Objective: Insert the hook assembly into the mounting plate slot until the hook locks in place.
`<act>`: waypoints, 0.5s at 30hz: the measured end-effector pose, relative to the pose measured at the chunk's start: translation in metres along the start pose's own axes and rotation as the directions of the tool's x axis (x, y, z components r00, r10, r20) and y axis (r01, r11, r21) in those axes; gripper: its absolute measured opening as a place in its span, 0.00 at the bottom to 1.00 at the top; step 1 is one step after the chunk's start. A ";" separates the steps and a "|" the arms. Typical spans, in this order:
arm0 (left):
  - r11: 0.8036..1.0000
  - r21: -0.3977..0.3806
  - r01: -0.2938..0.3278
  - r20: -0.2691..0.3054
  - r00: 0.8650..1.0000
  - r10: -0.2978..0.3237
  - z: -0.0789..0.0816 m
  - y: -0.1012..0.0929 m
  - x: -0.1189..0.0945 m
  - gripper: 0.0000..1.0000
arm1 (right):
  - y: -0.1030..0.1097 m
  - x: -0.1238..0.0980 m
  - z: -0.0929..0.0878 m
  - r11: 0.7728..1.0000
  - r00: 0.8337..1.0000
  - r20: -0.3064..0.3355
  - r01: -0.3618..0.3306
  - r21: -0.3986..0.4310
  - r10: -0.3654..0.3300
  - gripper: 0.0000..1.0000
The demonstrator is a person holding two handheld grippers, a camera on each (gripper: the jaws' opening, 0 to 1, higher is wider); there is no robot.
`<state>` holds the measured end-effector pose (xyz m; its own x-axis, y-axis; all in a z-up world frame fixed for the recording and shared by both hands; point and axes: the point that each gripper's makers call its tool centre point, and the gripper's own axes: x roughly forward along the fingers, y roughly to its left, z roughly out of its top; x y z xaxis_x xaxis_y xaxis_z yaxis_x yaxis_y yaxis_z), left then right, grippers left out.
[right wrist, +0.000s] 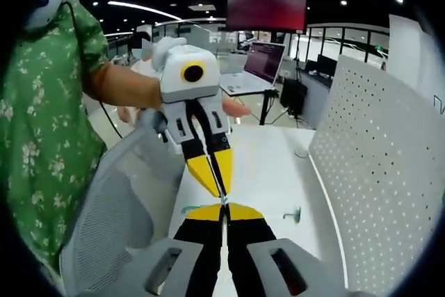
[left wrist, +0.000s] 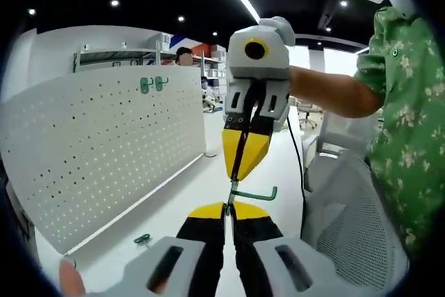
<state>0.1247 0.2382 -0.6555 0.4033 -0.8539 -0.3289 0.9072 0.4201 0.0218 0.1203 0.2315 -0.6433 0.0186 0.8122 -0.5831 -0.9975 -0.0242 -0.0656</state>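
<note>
Holding the green hook (left wrist: 252, 192) between both grippers, I had it up in the air above the white table (left wrist: 208, 193), well apart from the pegboard (left wrist: 104, 151) that serves as the mounting plate. My left gripper (left wrist: 229, 208) was closed narrow on the near end of the hook's stem, jaws almost touching. My right gripper (left wrist: 243, 152) came in from the far side, its yellow tips pinched shut on the same piece just above my left. In the right gripper view the right gripper (right wrist: 224, 208) was likewise closed, with the left gripper (right wrist: 212, 168) meeting it tip to tip; the hook itself was barely visible there, a sliver of green at the joint.

2 green hooks (left wrist: 153, 85) already sat high on the pegboard. Another small green part (left wrist: 142, 239) lay on the table near the board's foot, and a loose hook (right wrist: 293, 215) lay on the table in the right gripper view.

I judged this to be the hand-to-hand adjusting step, before any insertion. Next I would need to let 1 gripper take the hook alone, turn its mounting end toward the board, line it with a slot, and press until it locked. A tilted approach could make it jam or slip.
</note>
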 end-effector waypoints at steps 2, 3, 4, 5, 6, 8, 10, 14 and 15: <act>1.000 -0.002 -0.001 -0.001 1.000 0.001 0.000 -0.001 0.000 0.02 | -0.001 0.000 0.000 1.000 1.000 -0.002 0.006 -0.002 -0.006 0.00; 1.000 -0.005 -0.002 0.000 1.000 0.002 0.000 -0.001 0.000 0.02 | -0.001 0.000 -0.001 1.000 1.000 -0.004 0.005 -0.001 -0.005 0.00; 1.000 -0.008 -0.002 0.000 1.000 0.002 -0.001 -0.001 0.001 0.02 | -0.001 0.000 -0.001 1.000 1.000 -0.004 0.006 -0.002 -0.006 0.00; 1.000 -0.012 -0.009 0.003 1.000 0.009 -0.001 0.000 0.001 0.02 | -0.002 0.000 -0.001 1.000 1.000 -0.005 0.010 -0.002 -0.010 0.00; 1.000 -0.015 -0.011 0.004 1.000 0.011 -0.001 0.000 0.001 0.02 | -0.003 0.001 -0.001 1.000 1.000 -0.006 0.011 -0.003 -0.012 0.00; 1.000 -0.020 -0.017 0.007 1.000 0.017 -0.001 0.001 0.001 0.02 | -0.004 0.001 -0.001 1.000 1.000 -0.005 0.016 -0.005 -0.016 0.00; 1.000 -0.024 -0.017 0.011 1.000 0.017 -0.001 0.001 0.001 0.01 | -0.005 0.000 -0.001 1.000 1.000 -0.002 0.020 -0.003 -0.020 0.01; 0.999 -0.029 -0.027 0.018 0.999 0.027 0.000 0.002 0.001 0.01 | -0.007 0.000 0.000 1.000 1.000 0.001 0.029 -0.005 -0.029 0.01; 0.999 -0.030 -0.029 0.019 0.999 0.030 0.000 0.003 0.001 0.01 | -0.008 0.000 0.000 0.999 0.999 0.001 0.032 -0.004 -0.032 0.01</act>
<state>0.1277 0.2381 -0.6556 0.4323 -0.8468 -0.3101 0.8910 0.4539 0.0025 0.1279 0.2320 -0.6426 0.0509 0.8130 -0.5801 -0.9961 -0.0005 -0.0881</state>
